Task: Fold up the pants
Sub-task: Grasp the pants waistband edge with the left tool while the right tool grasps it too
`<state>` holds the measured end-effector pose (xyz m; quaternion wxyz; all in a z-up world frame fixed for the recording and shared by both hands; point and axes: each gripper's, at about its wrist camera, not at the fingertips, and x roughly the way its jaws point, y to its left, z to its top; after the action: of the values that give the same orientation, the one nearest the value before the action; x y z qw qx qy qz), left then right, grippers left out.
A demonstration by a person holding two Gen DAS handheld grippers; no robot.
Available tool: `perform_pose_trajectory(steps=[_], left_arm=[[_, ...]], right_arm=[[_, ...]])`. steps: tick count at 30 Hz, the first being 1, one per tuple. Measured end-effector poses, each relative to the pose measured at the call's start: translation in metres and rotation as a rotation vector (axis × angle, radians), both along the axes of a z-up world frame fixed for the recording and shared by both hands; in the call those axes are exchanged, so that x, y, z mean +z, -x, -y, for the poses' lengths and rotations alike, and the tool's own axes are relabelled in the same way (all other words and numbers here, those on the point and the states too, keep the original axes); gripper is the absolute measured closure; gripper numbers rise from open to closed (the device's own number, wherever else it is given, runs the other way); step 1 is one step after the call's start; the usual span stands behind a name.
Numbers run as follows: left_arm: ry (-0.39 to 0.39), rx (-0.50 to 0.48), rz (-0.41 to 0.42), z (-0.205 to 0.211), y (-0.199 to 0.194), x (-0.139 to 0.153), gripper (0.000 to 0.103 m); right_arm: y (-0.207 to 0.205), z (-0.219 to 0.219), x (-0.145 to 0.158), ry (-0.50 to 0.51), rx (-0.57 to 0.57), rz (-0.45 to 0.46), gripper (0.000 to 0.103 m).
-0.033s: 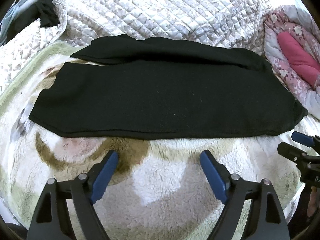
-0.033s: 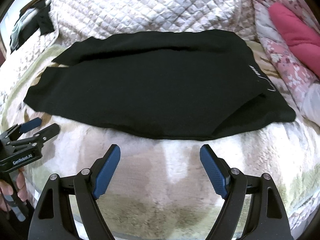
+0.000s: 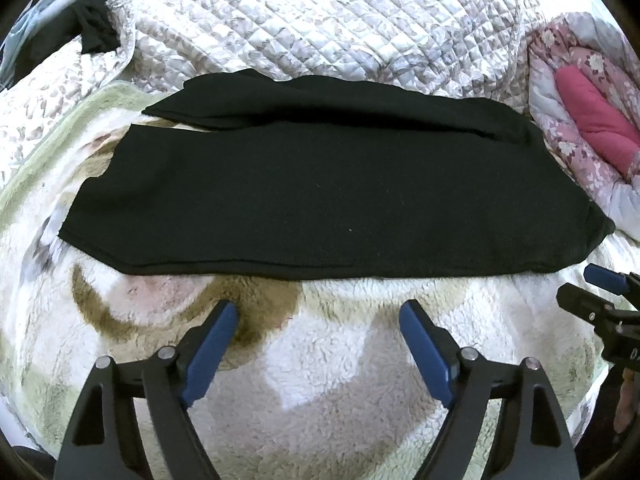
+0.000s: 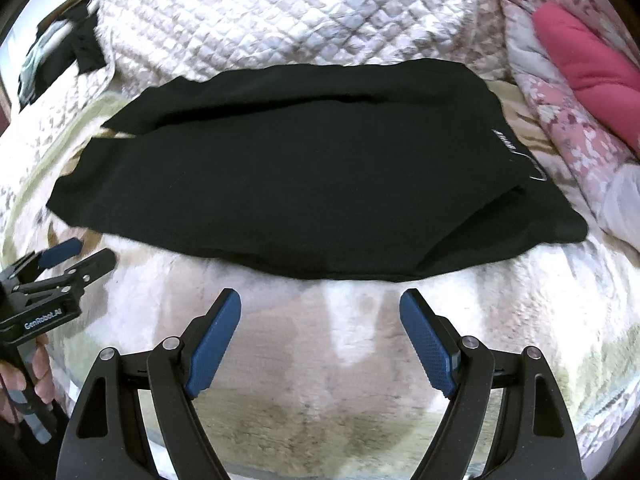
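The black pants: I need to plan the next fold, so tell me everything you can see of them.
The black pants look like soft knit fabric, lying flat and already folded lengthwise across a fleecy patterned blanket. One leg layer peeks out along the far edge. A small white logo sits near the right end, where a lower layer sticks out. Nothing grips them; both hand-held grippers sit short of the near edge.

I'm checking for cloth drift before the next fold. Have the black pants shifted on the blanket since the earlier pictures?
No. The black pants keep the same outline against the fleece blanket and the quilt in both views.
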<state>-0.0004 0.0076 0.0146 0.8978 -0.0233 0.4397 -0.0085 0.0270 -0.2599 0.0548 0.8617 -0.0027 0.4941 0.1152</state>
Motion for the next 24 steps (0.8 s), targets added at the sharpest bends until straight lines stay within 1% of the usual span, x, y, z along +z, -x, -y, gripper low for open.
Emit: perform_pose_trajectory(steps=[4,7,9,11,14,16,18,21,24], left_arm=[[0.017,0.028,0.025,-0.014,0.002,0.004,0.019],[0.034,0.081,0.037,-0.034,0.001,0.007,0.019],[0.048,0.126,0.039,-0.049,-0.001,0.007,0.019],[0.074,0.175,0.034,-0.067,-0.005,0.006,0.019],[0.112,0.245,0.021,-0.089,-0.01,0.002,0.019],[0.156,0.282,0.016,-0.106,-0.012,-0.003,0.02],[0.203,0.293,0.03,-0.115,-0.014,-0.003,0.022],[0.222,0.295,0.058,-0.123,-0.02,-0.005,0.022],[0.249,0.304,0.076,-0.13,-0.027,-0.006,0.022]], right_arm=[[-0.007,0.024,0.006,-0.031,-0.077,0.01,0.021],[-0.014,0.043,0.007,-0.051,-0.148,0.003,0.021],[-0.02,0.055,0.004,-0.085,-0.195,-0.018,0.021],[-0.026,0.067,0.001,-0.131,-0.234,-0.035,0.022],[-0.034,0.08,0.0,-0.193,-0.256,-0.027,0.022],[-0.04,0.084,-0.001,-0.221,-0.268,-0.017,0.022],[-0.046,0.087,-0.002,-0.244,-0.284,-0.005,0.022],[-0.057,0.094,-0.001,-0.285,-0.308,0.02,0.023],[-0.067,0.103,0.002,-0.312,-0.338,0.038,0.03]])
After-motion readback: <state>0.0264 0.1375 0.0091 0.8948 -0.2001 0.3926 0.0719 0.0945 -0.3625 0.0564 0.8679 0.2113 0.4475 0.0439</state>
